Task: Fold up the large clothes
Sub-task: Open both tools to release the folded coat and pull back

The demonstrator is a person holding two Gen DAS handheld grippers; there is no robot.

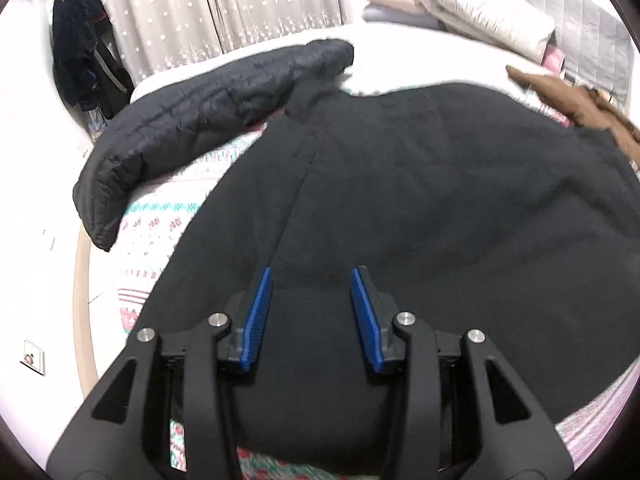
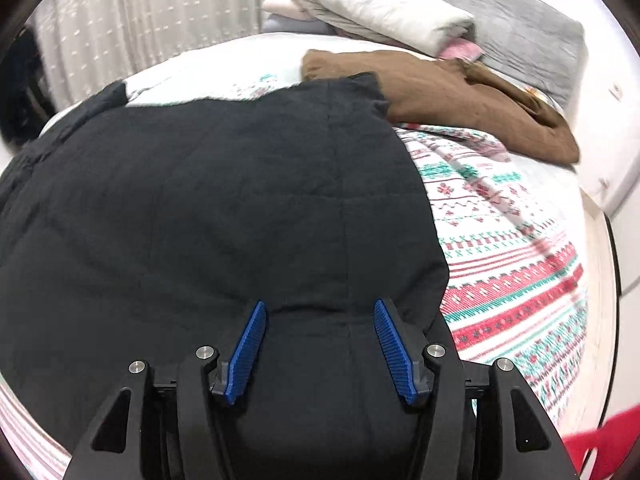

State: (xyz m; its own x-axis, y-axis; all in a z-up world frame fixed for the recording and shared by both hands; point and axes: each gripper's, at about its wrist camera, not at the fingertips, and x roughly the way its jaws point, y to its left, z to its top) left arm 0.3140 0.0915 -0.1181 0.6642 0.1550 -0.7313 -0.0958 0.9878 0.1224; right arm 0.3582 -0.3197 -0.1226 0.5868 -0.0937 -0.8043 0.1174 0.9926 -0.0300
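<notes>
Black garment [image 1: 420, 200] (claws [image 1: 312, 276] apart) flat

Black garments on bed: two, flat black garment [image 1: 420, 208] and quilted jacket [image 1: 208, 120]
Brown garments [image 2: 440, 96]: one
Pillows [image 2: 384, 12]: one
Grippers: two, left gripper [image 1: 312, 280] and right gripper [image 2: 320, 312]

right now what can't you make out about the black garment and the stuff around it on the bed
- Black garment: its near hem is hidden behind the left gripper in the left wrist view and the right gripper in the right wrist view; what kind of garment cannot be told.
- Brown garment: cut off at the frame edge in the left wrist view.
- Red object: blurred, cut by the right wrist view's corner.
</notes>
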